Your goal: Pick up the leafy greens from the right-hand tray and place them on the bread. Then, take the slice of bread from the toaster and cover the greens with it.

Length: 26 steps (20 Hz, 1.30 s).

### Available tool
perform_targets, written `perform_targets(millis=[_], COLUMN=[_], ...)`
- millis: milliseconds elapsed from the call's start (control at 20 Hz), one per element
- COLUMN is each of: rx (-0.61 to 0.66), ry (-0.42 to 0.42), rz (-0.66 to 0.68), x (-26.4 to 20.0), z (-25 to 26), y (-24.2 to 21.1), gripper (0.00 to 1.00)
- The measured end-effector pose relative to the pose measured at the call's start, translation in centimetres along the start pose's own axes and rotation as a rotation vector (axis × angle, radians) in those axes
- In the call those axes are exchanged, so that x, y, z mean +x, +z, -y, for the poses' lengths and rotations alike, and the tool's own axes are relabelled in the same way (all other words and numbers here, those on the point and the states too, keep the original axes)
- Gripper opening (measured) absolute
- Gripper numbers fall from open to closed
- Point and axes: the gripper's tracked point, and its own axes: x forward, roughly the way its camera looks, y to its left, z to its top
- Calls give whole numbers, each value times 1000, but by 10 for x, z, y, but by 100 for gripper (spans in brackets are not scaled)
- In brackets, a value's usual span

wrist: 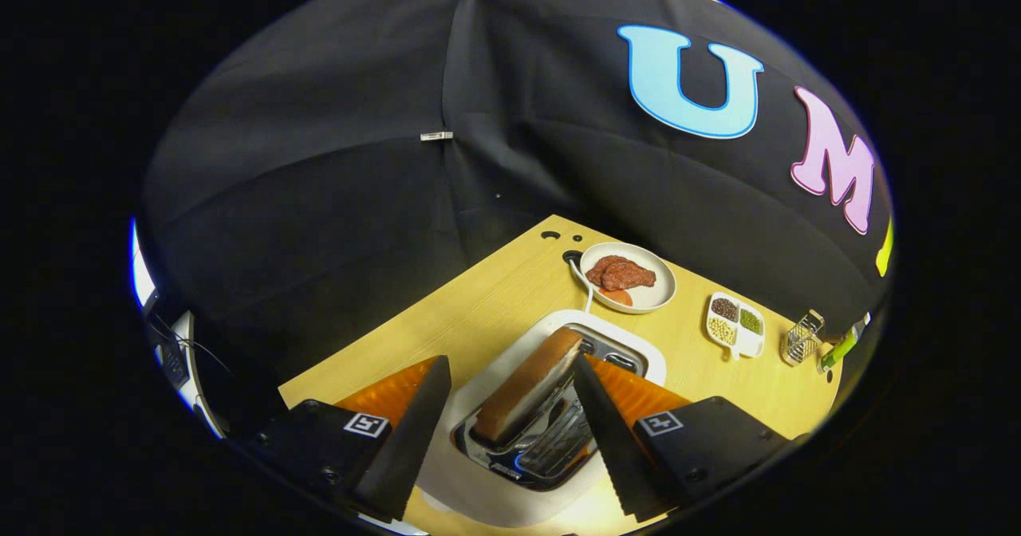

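A brown-crusted slice of bread (530, 392) stands up out of one slot of the white toaster (630, 343), directly below me and between my two fingers. My gripper (510, 396) is open, one finger on each side of the slice with a gap to each. The right finger lies nearer to the crust than the left one. The toaster's metal slot frame and its second, empty slot show under the slice.
Beyond the toaster on the wooden table (478, 305) sits a white plate (656, 297) with pieces of brown meat and an orange slice. Right of it are a small divided dish of beans (735, 322) and a small wire rack (802, 336). The toaster's cord runs toward the plate.
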Motion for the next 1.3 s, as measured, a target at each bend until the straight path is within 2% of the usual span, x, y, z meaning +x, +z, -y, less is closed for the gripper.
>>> perform_targets(millis=[50, 350, 500, 800, 1050, 1300], rx=[-1, -11, 6, 153, 183, 249], ry=[-8, -59, -69, 9, 38, 34], rz=[-3, -10, -44, -83, -21, 68], x=[1, 7, 4, 0, -28, -64], z=[0, 7, 11, 11, 26, 64], y=[-2, -4, -9, 0, 24, 60], gripper=[96, 60, 28, 13, 13, 13])
